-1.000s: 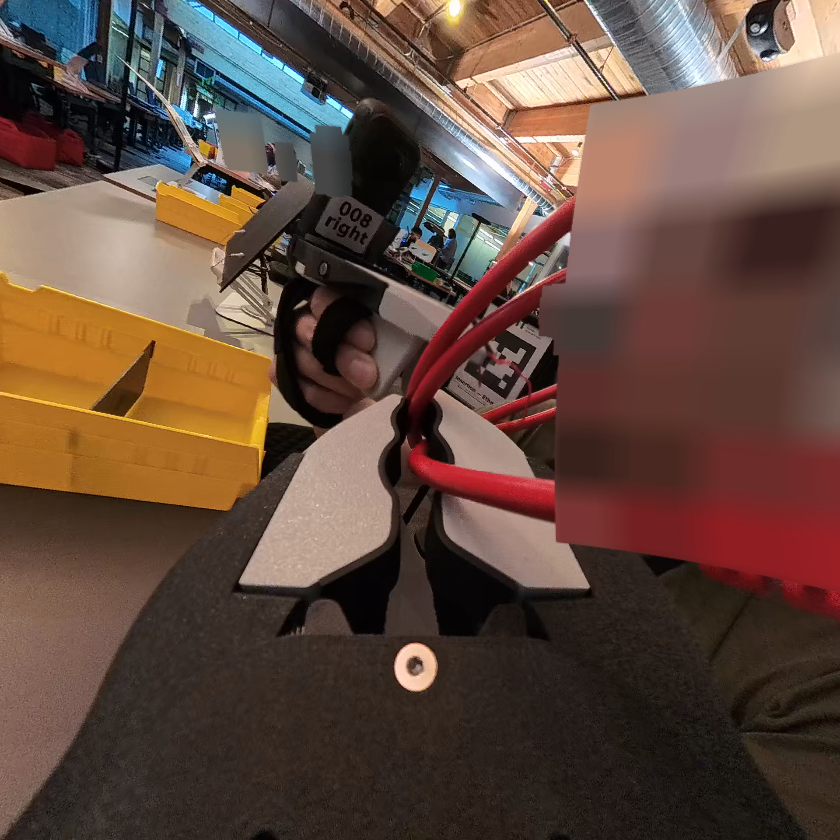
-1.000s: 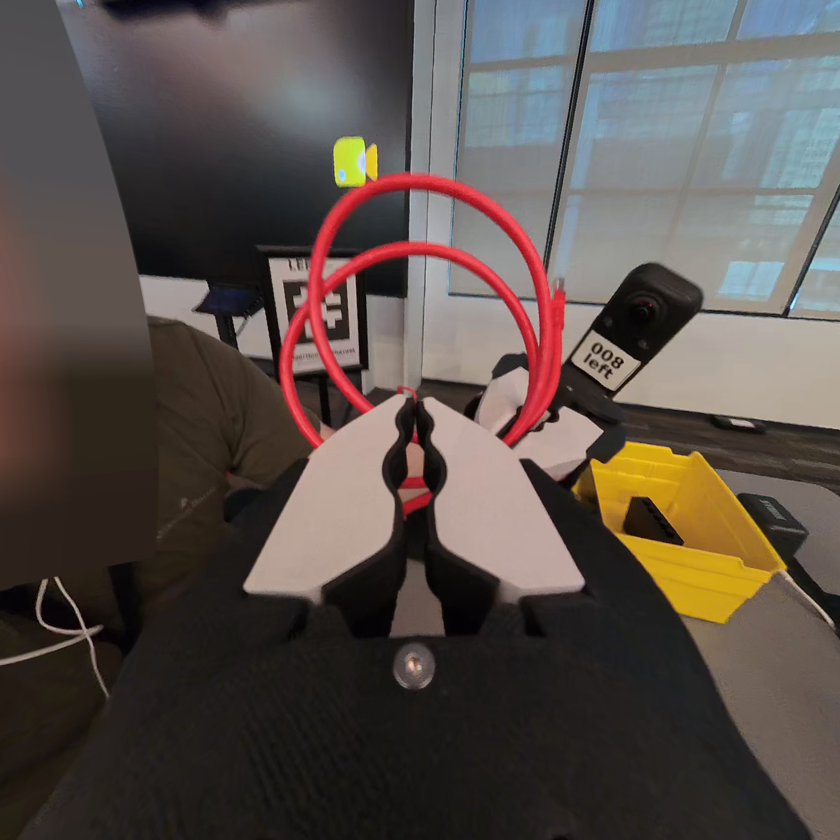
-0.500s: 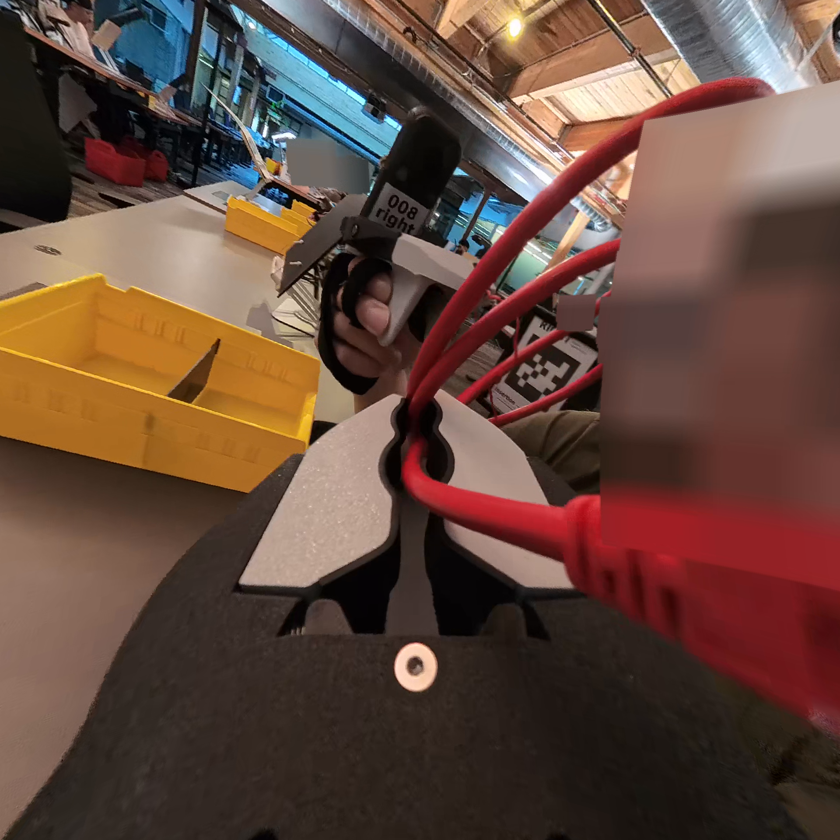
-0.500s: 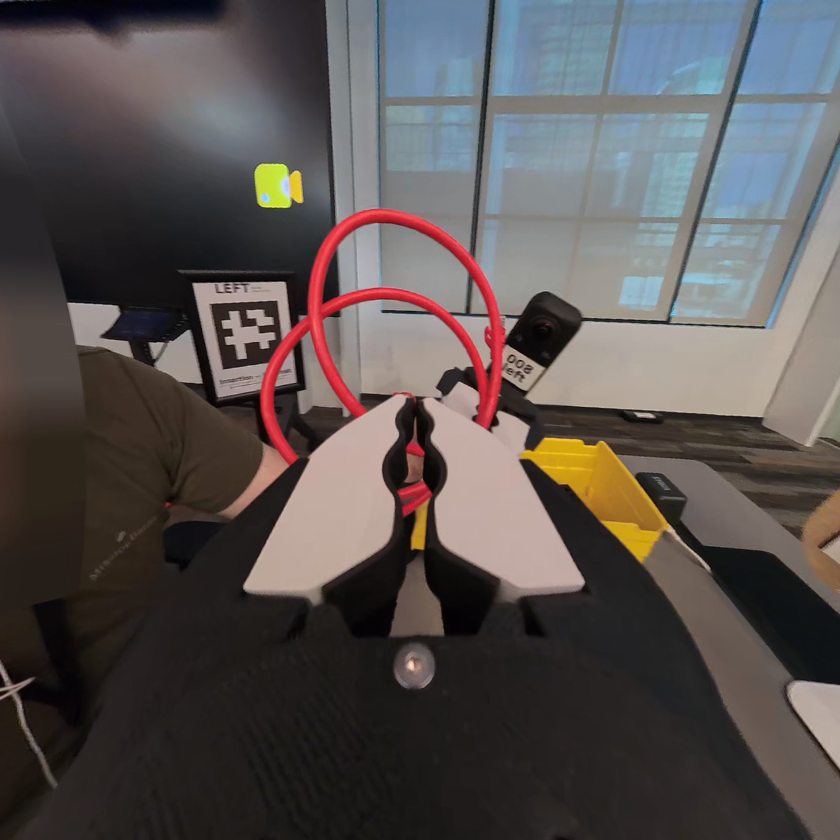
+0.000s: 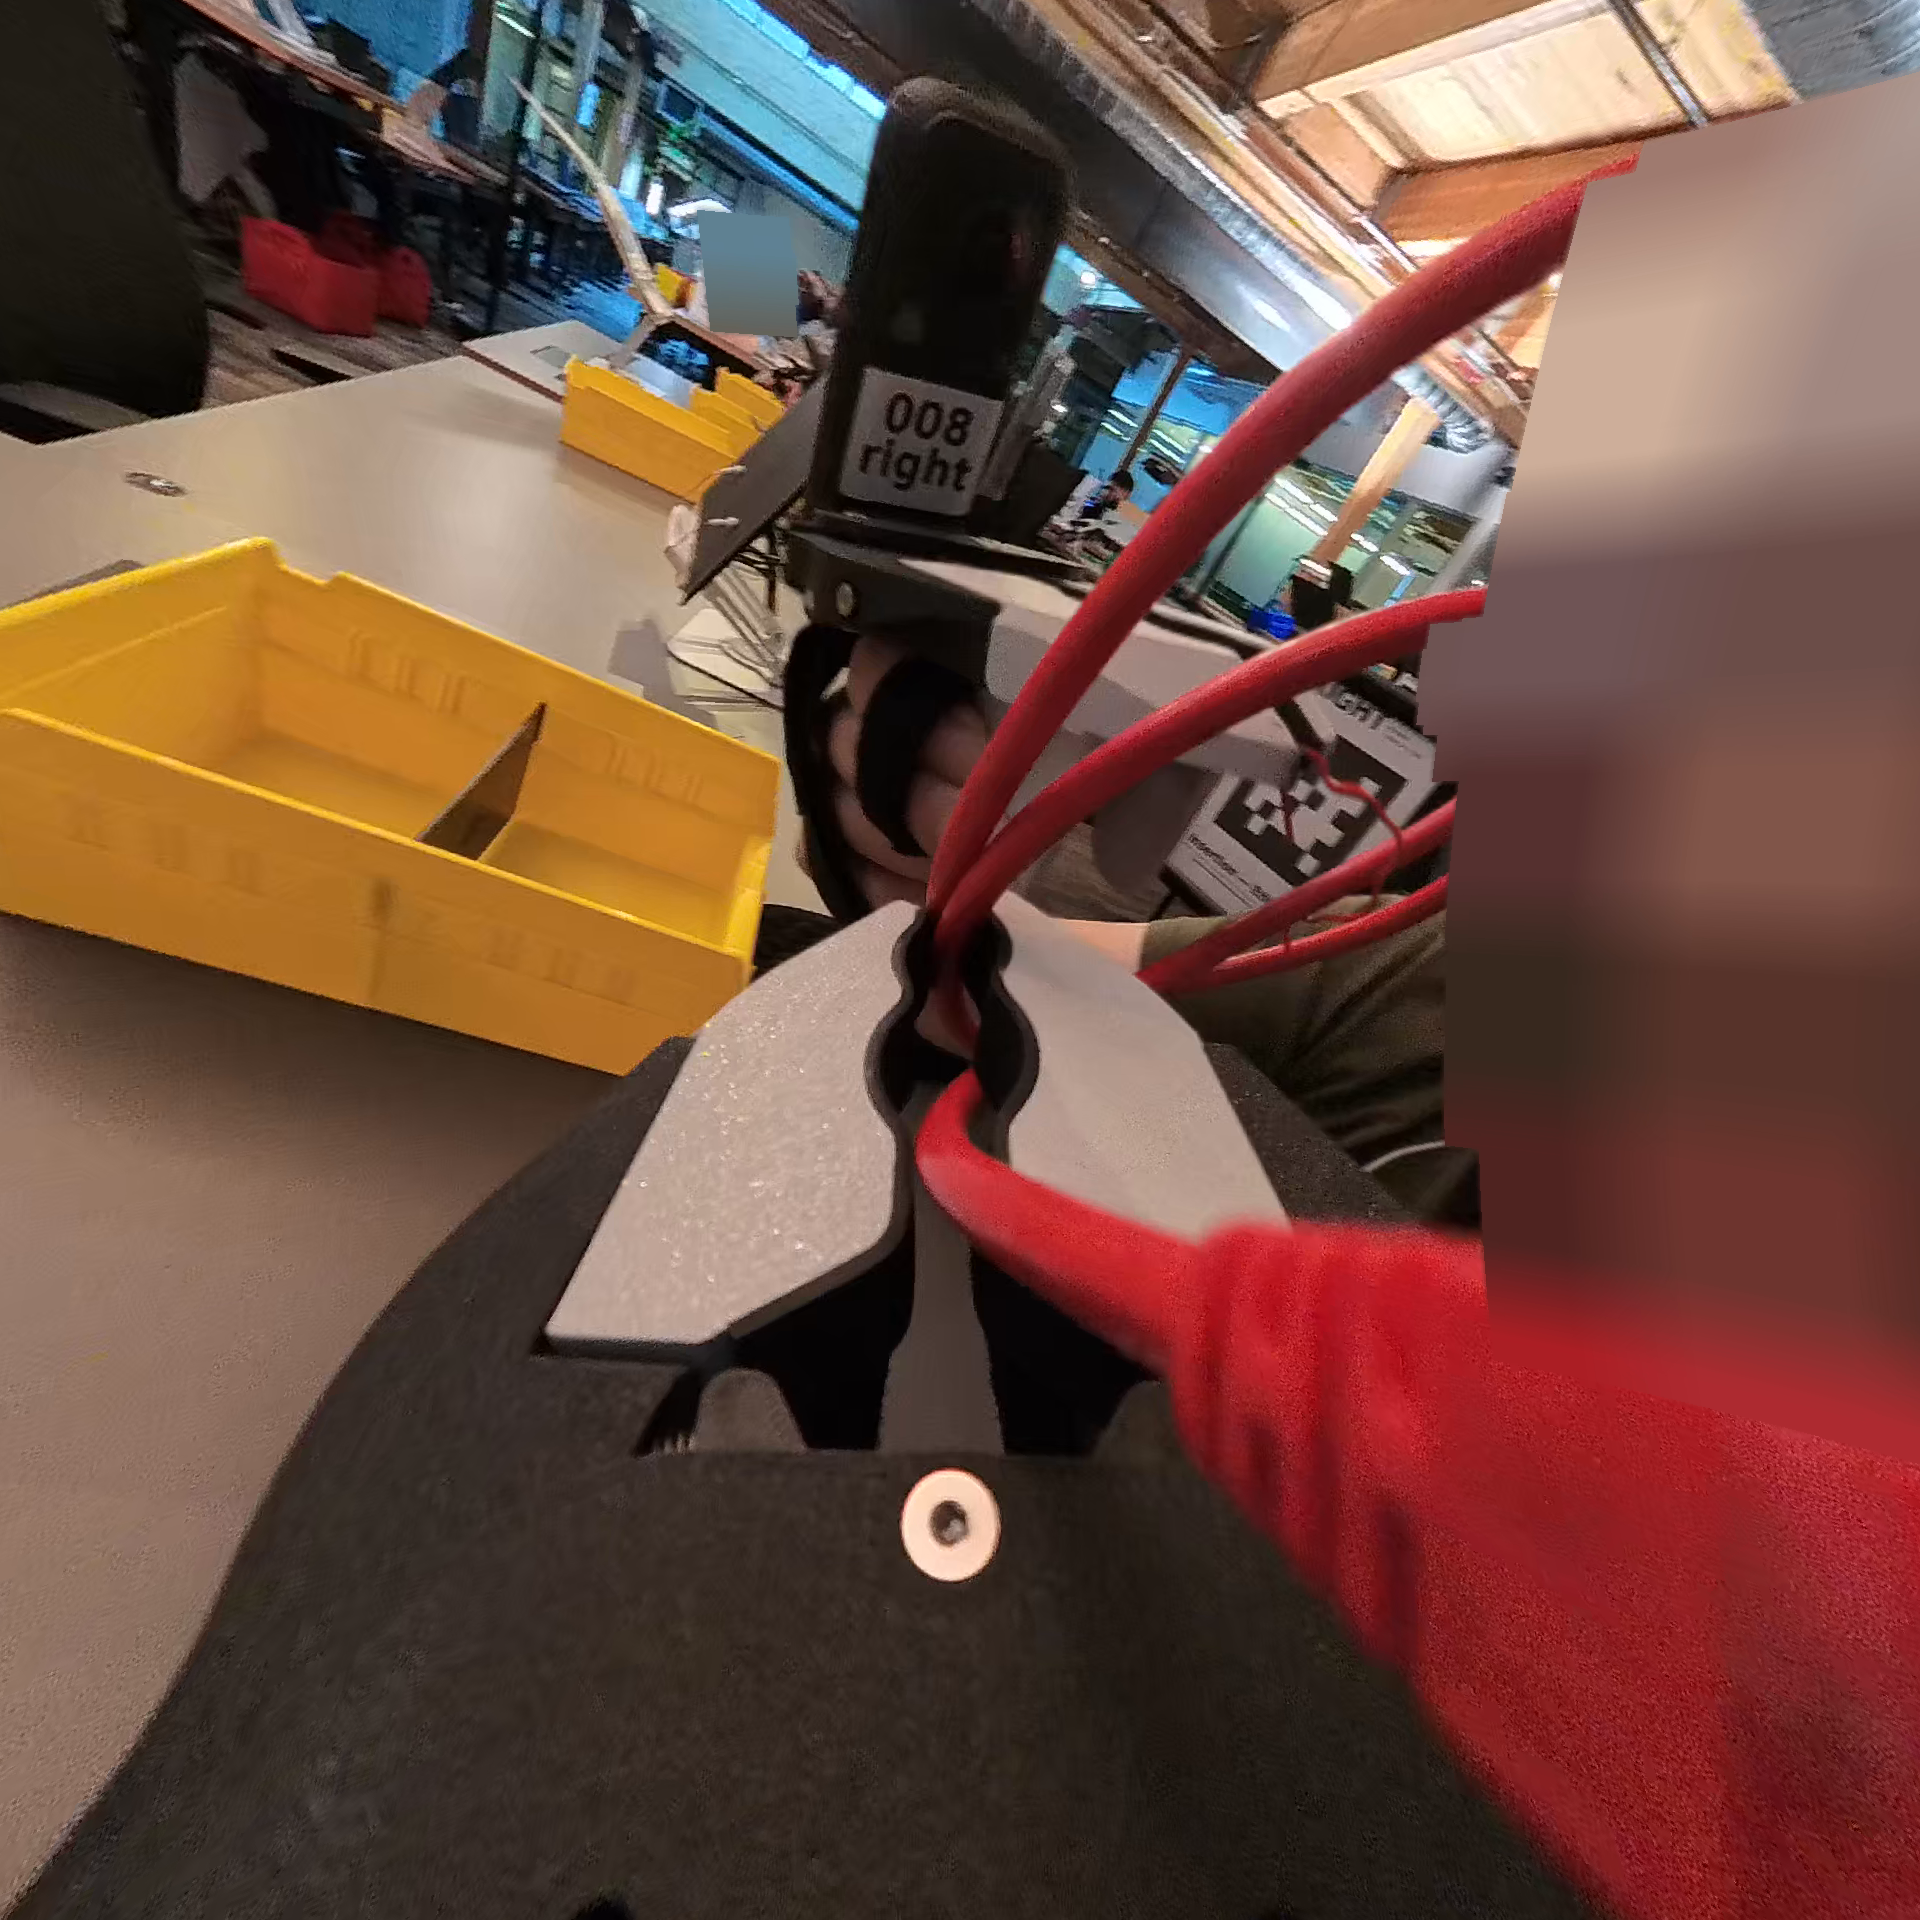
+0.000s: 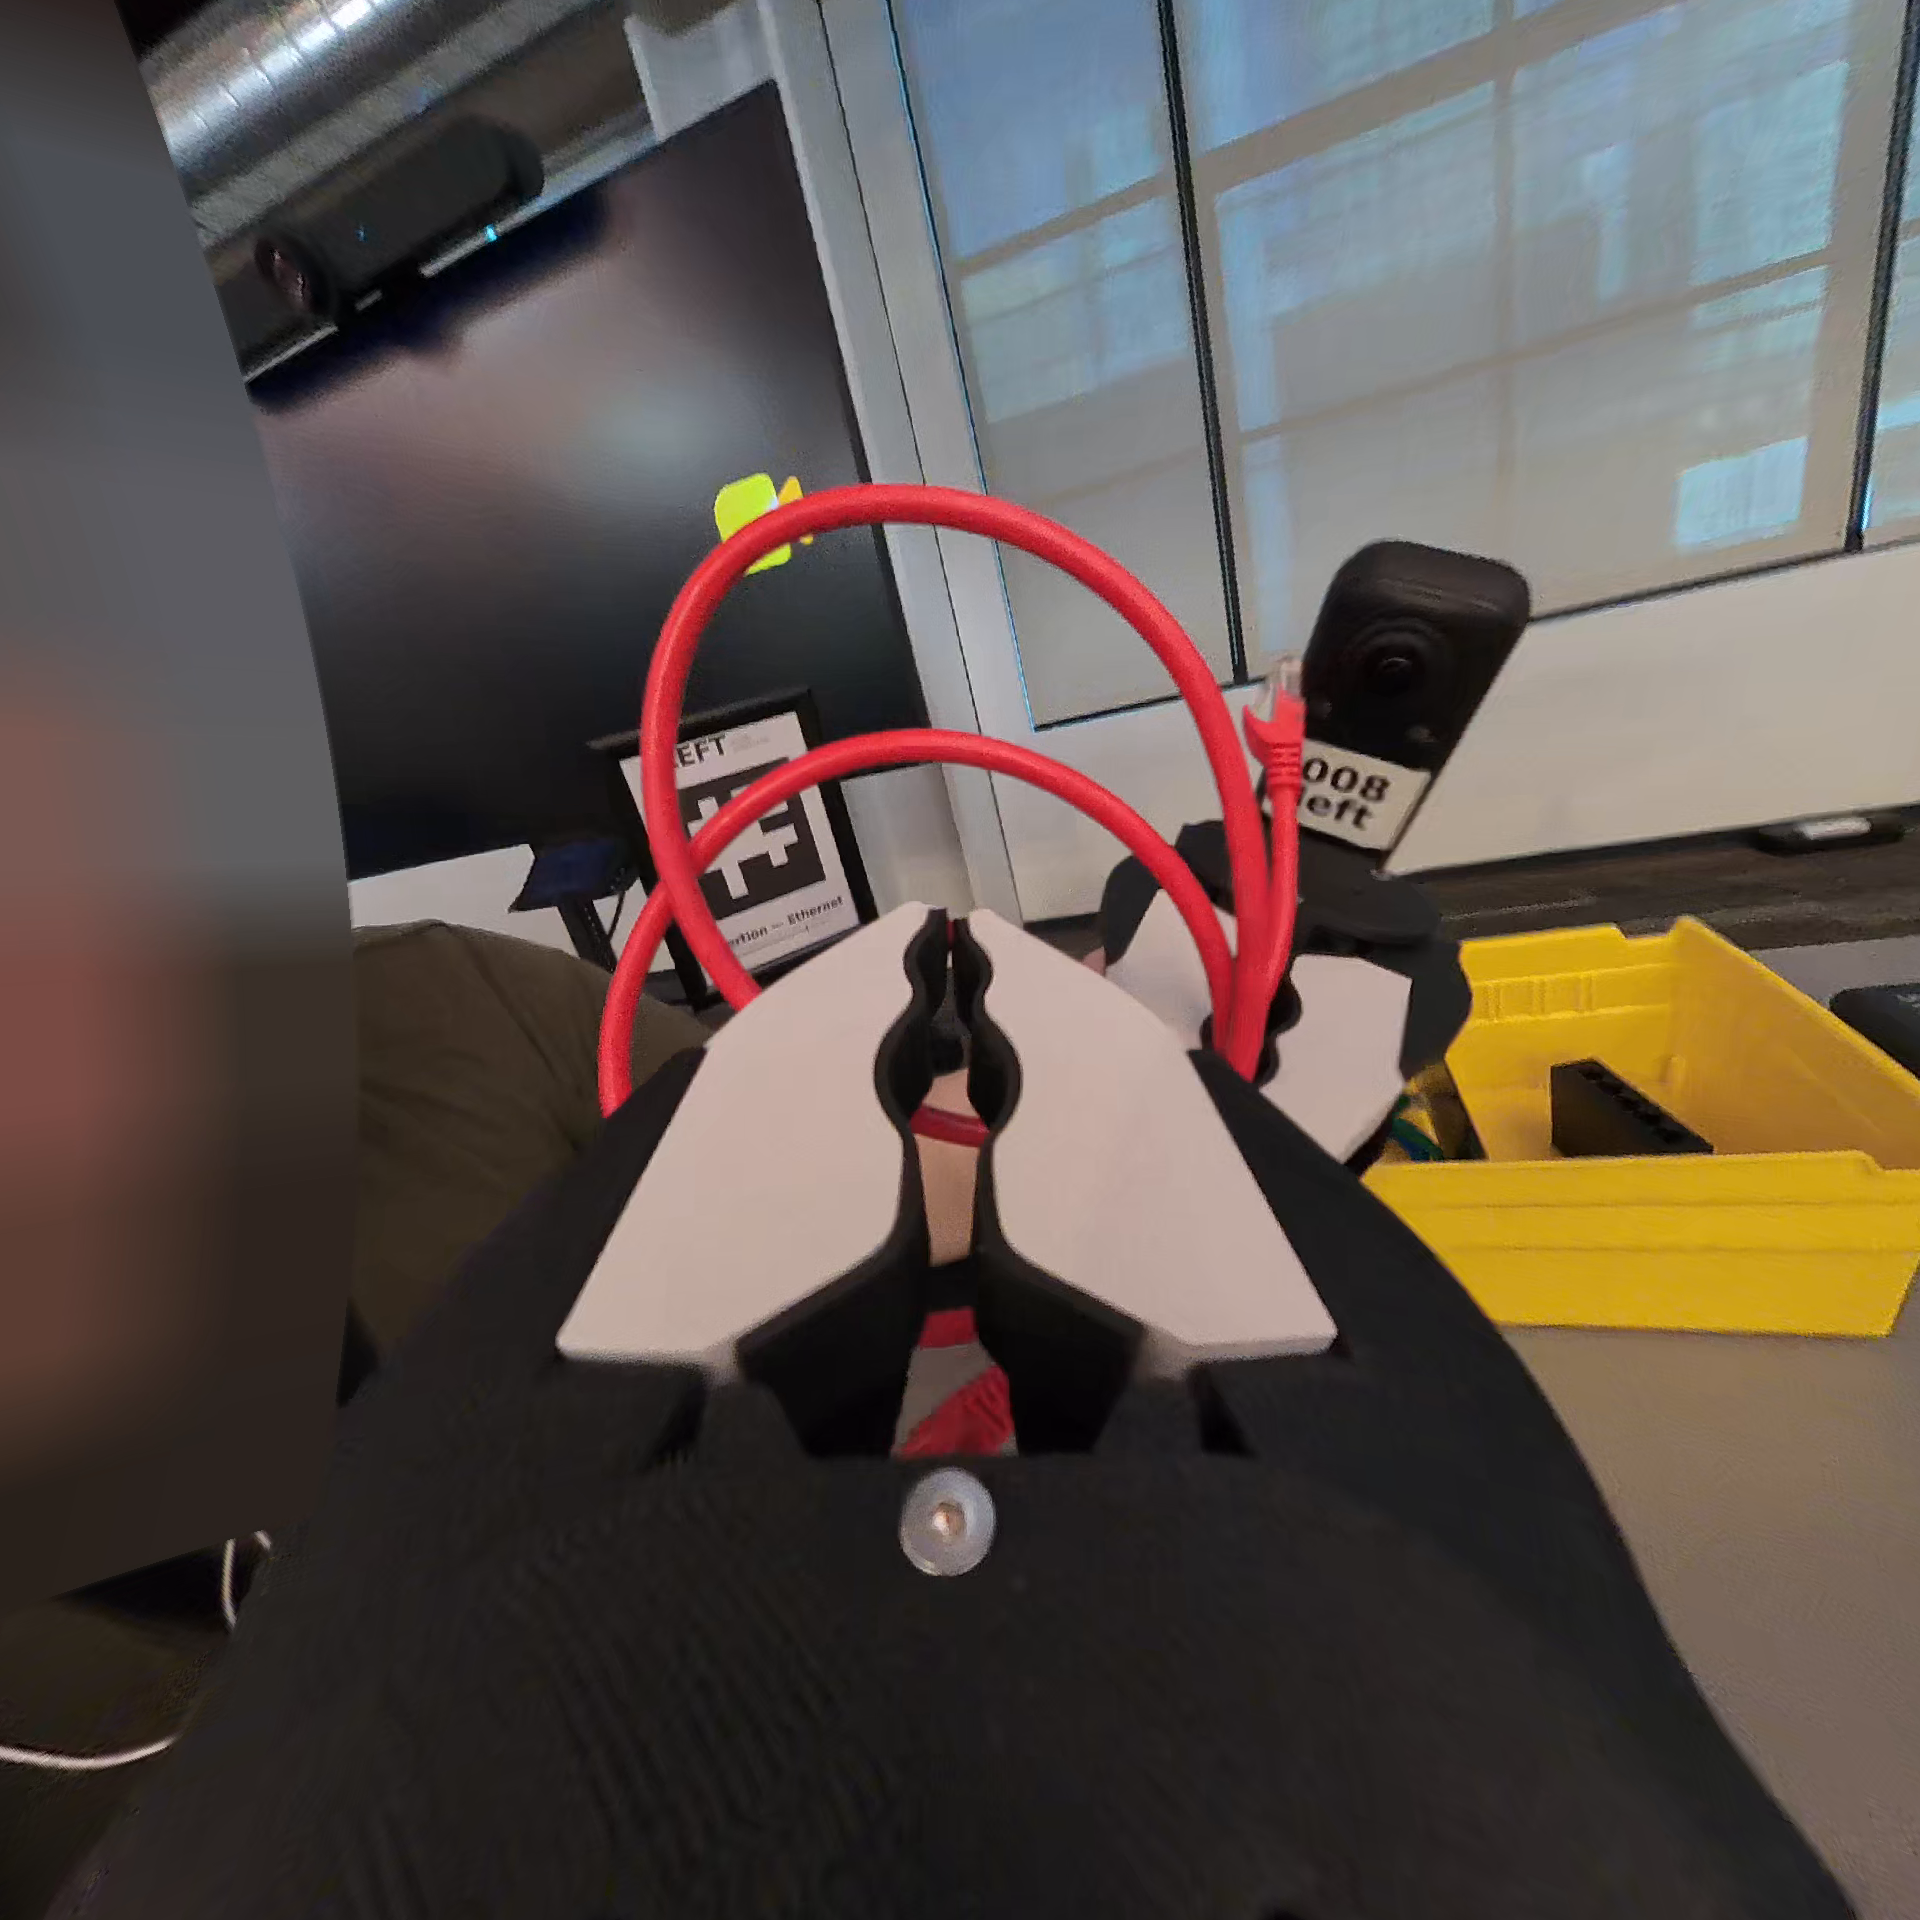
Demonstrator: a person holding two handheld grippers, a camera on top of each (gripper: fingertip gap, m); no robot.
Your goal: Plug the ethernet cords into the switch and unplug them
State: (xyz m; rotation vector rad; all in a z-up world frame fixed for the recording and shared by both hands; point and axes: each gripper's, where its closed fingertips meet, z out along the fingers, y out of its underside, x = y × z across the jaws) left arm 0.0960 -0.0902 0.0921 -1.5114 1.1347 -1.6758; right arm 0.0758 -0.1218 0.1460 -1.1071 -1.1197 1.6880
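Since half a second earlier, the right gripper (image 6: 951, 935) has tilted upward and swung right, so the yellow plastic bin (image 6: 1662, 1236) now fills more of its view, and the left gripper (image 5: 951, 940) has drawn nearer to the right one's handle.

The left gripper's grey fingers (image 5: 769, 1143) are pinched together on the red ethernet cords (image 5: 1091, 1226), which pass through the notch between them; one end, a thick red strain boot, lies blurred at the lower right, close to that camera. Beyond the tips the cords fan up and to the right in loops. In the right wrist view the same cords (image 6: 935, 520) arch in two loops from the left gripper across to the right gripper, and a clear-tipped red plug (image 6: 1280, 717) stands upright above the left gripper's fingers. The right gripper's fingers (image 6: 1122, 1143) are nearly together; a red strand shows in the slot between them, but whether they actually clamp it cannot be told.

The black network switch (image 6: 1621, 1112) lies inside the yellow bin, to the right of and beyond the right gripper's tips. A second yellow divided bin (image 5: 384, 821) sits on the grey table (image 5: 208, 1195), left of the left gripper.
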